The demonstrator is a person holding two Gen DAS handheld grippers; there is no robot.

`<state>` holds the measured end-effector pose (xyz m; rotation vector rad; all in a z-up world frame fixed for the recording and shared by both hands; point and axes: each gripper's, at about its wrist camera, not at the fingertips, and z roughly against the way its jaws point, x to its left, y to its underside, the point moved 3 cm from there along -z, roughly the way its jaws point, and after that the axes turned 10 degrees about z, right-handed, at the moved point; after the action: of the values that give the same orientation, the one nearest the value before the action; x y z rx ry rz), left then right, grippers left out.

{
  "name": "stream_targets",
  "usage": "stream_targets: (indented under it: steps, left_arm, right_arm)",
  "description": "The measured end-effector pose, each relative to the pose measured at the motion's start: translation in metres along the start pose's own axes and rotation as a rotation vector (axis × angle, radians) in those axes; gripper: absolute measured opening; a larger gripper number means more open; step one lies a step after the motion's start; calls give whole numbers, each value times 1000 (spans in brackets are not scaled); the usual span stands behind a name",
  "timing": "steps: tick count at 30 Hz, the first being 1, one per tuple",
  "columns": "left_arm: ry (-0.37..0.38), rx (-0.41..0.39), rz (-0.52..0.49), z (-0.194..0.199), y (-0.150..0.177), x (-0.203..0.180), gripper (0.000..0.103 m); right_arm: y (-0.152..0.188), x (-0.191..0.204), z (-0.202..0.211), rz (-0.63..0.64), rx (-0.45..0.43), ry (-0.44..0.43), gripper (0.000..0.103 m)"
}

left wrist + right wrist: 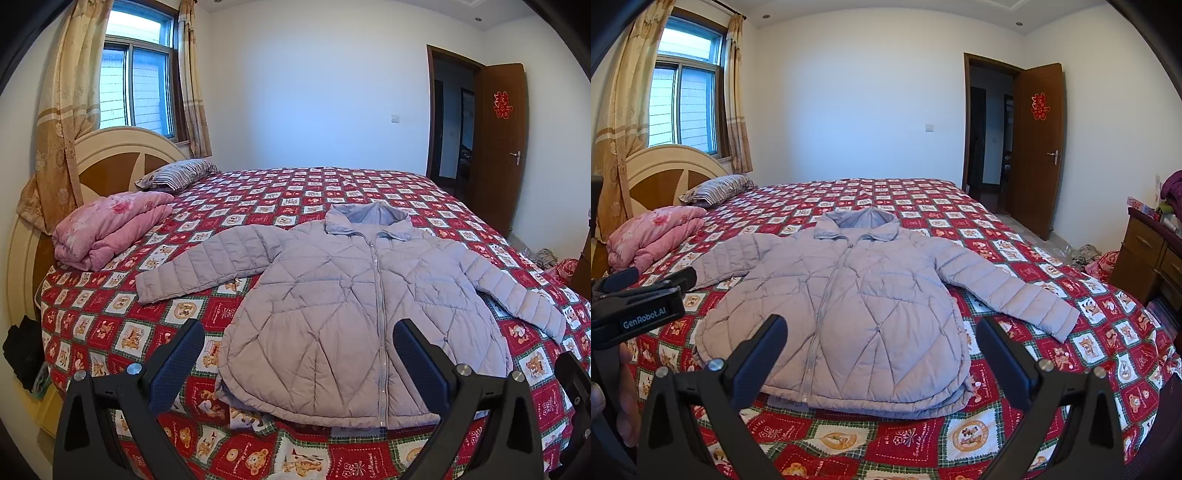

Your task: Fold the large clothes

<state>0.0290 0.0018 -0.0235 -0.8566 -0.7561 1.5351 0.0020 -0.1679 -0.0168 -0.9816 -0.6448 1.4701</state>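
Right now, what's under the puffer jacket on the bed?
The lilac puffer jacket lies flat and zipped, sleeves spread, directly on the red patchwork bedspread, which shows all around it. Anything beneath its body is covered. Both grippers, left and right, hover open, apart from it.

Side-by-side wrist views over bed (332, 192)

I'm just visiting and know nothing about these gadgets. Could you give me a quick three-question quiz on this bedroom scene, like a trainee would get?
1. True or false: the puffy jacket lies zipped, front up, sleeves spread on the bed quilt.
2. Multiple choice: the left gripper and right gripper are A) both open and empty, B) both clamped on a sleeve, C) one holding the hood.
3. Fill in: the folded pink blanket sits near the bed's ____.

Key: 1 true; 2 A; 3 headboard.
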Motion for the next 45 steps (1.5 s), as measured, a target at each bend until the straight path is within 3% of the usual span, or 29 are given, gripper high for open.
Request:
stream_targets:
  steps: [11,16,22,27,34,40,43,45]
  left_arm:
    - [10,22,-8,-10,0,0,102]
    - [12,38,-43,-34,4,-1,102]
    - [-9,71,-74,-83,4,-5,102]
    - [6,99,-75,-127,2,-13,102]
    - [-26,148,-99,-206,-6,-28,102]
    - [-90,208,-102,-265,-10,-30,102]
    - [-109,218,-114,-284,-12,-31,102]
    - [-122,220,-124,-293,-16,-30,102]
  right_arm:
    - [2,2,-3,-1,11,-13,103]
    - [6,-17,-28,-36,41,-7,103]
    - [28,-83,-78,-131,128,108,103]
    - [64,-170,-117,-290,229,252,103]
    - [115,-270,-165,-465,370,375,85]
    - [132,-313,-192,-524,411,428,83]
    - [133,-322,-205,-516,427,416,71]
    - [136,-325,-215,-519,432,393,56]
